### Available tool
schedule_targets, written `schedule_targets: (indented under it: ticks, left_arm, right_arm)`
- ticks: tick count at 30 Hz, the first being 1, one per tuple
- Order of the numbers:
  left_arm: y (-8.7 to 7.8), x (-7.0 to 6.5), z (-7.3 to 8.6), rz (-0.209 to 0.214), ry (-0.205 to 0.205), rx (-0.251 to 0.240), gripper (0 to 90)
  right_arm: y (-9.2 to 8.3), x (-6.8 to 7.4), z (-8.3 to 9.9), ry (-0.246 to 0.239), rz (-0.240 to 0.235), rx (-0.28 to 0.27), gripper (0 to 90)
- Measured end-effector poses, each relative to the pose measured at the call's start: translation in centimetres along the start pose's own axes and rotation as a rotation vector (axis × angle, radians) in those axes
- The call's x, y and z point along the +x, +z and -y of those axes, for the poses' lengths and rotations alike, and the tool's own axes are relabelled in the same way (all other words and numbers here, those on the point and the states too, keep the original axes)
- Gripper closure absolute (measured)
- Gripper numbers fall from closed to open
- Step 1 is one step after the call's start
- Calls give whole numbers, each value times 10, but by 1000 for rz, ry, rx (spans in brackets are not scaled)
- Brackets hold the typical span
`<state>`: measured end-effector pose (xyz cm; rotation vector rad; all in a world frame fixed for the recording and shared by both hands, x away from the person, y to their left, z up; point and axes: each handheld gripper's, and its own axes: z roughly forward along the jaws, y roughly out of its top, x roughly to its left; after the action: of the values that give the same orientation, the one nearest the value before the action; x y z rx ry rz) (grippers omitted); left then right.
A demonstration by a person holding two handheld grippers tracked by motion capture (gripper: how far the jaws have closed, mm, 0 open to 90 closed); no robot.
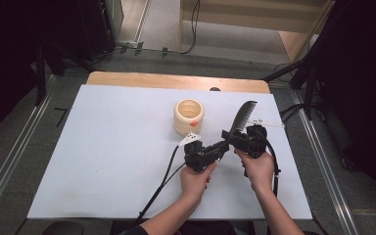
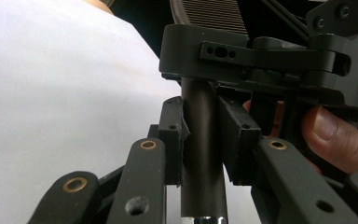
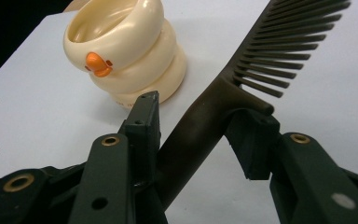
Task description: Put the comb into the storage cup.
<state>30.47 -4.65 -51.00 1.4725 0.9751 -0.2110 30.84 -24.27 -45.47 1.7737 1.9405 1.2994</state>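
The dark comb (image 3: 242, 88), likely light, stiff plastic with a smooth, slippery handle and thin teeth, hangs above the tabletop (image 1: 103, 147) near the cream cup (image 1: 188, 116), best held by its handle, where the left tongs (image 2: 200, 135) clamp and the right tongs (image 3: 205, 123) close in.

Comb (image 2: 204, 154) handle runs off the left gripper view's bottom edge, its teeth cropped at the top; in the right gripper view, the tooth tips pass the far-right edge.
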Motion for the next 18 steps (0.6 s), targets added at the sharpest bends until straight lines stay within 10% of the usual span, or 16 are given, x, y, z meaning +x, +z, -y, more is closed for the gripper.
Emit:
schedule_targets:
  ticks: [18]
  left_arm:
    - [1, -1, 2, -4, 25, 7, 726]
  right_arm:
    - [-2, 0, -4, 60, -15, 24, 625]
